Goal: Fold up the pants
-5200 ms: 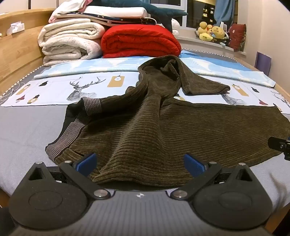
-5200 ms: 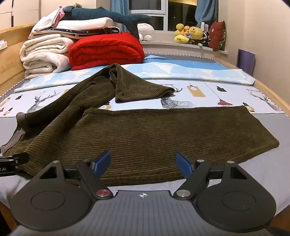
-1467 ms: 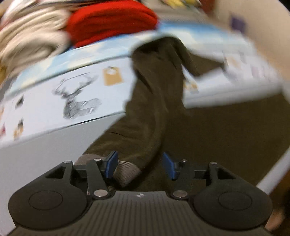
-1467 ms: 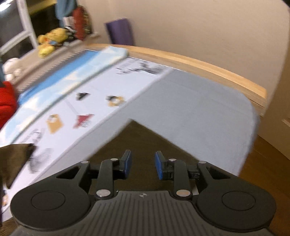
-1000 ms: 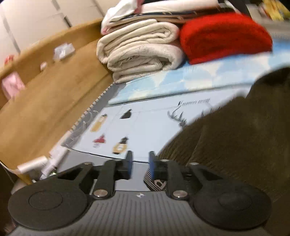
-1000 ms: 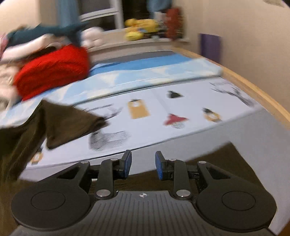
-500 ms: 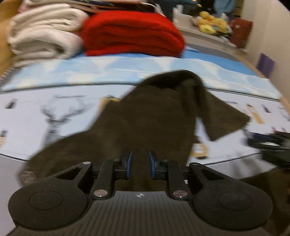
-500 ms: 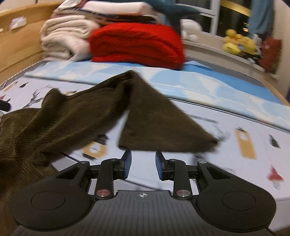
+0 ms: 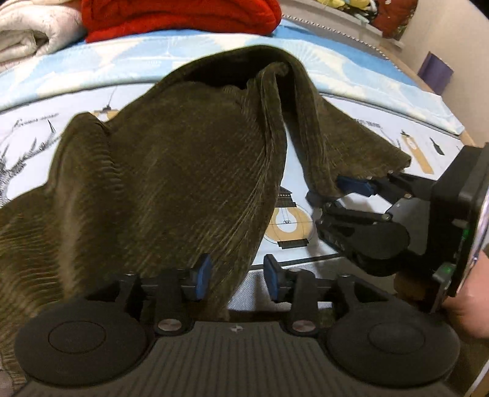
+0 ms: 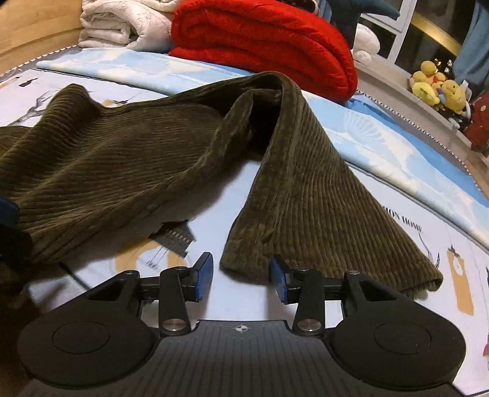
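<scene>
The pants [image 9: 171, 171], dark olive corduroy, lie on the bed [image 10: 397, 220] over a printed sheet. One leg runs away from the cameras, bends back on itself near the red blanket [image 10: 262, 39], and returns toward the cameras with its hem flat on the sheet.

Left tool [image 9: 235, 276]: jaws parted. The edge of the nearer leg section lies in the gap between the blue pads [image 9: 201, 276], but the pads are not pressed onto it.

Right tool [image 10: 241, 274]: jaws parted. The corner of the leg hem lies between the pads, close to the right-hand pad; no clamping is visible. In the left wrist view, the right tool [image 9: 328, 191] reaches the hem from the right side.

White folded bedding [image 10: 122, 24] lies beside the red blanket.
</scene>
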The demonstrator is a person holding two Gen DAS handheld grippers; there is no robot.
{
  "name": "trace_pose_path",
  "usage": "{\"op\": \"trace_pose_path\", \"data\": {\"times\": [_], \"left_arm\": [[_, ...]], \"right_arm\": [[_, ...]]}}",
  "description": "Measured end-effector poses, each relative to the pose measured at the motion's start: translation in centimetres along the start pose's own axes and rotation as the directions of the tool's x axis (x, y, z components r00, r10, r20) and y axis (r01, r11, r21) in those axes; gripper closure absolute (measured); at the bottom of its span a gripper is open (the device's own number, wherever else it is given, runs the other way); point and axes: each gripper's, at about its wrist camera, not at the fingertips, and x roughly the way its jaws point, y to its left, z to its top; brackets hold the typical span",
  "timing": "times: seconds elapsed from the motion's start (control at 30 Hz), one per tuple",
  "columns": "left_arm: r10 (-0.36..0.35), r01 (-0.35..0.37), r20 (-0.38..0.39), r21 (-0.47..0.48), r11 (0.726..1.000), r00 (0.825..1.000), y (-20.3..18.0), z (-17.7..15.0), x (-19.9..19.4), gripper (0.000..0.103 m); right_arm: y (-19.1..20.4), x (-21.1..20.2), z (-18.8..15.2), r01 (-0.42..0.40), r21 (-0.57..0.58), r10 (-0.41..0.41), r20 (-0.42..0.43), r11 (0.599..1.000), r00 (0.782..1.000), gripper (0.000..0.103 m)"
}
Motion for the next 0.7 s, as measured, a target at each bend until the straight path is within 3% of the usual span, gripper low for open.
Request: {"op": "trace_pose_path", "data": {"times": [0.03,0.13,0.2,0.27,0.33,0.5,0.6,0.7], "left_arm": [[0.002,-0.002,-0.008,0.0,1.0,1.0,0.1,0.1,0.3,0.061],[0.015,-0.015,-0.012,0.026,1.0,1.0,-0.3,0.2,1.3,0.061],[0.028,-0.028,-0.006,0.06,0.998,1.0,-0.4,0.0,1.8,0.061],[0.052,-0.051,-0.008,0.093,0.994,0.999,-0.3,-0.2,2.3,0.069],[0.088,-0.086,-0.009,0.129,0.988,0.996,-0.1,-0.3,2.6,0.092],[0.086,-0.091,0.04,0.158,0.983,0.996,0.8,0.1,0.8,0.095],[0.029,-0.041,0.064,0.191,0.981,0.998,1.5,0.0,-0.8,0.095],[-0.023,0.001,0.074,0.287,0.958,0.997,1.9,-0.5,-2.5,0.095]], "right_arm": [[-0.2,0.2,0.0,-0.004,0.006,0.004,0.0,1.0,1.0,0.064],[-0.8,-0.1,0.2,-0.02,0.018,0.019,0.02,1.0,1.0,0.087],[-1.6,-1.1,0.4,-0.027,0.038,0.025,0.051,0.999,0.998,0.088],[-3.2,-2.3,0.9,-0.034,0.089,0.026,0.082,0.995,0.996,0.089],[-5.6,-4.0,1.7,-0.029,0.161,0.01,0.119,0.987,0.993,0.089],[-14.1,-10.5,2.8,-0.008,0.365,-0.089,0.247,0.931,0.965,0.09],[-18.2,-13.9,2.3,0.006,0.421,-0.141,0.29,0.907,0.947,0.09],[-22.2,-16.6,1.2,0.026,0.495,-0.196,0.294,0.868,0.935,0.09]]}}
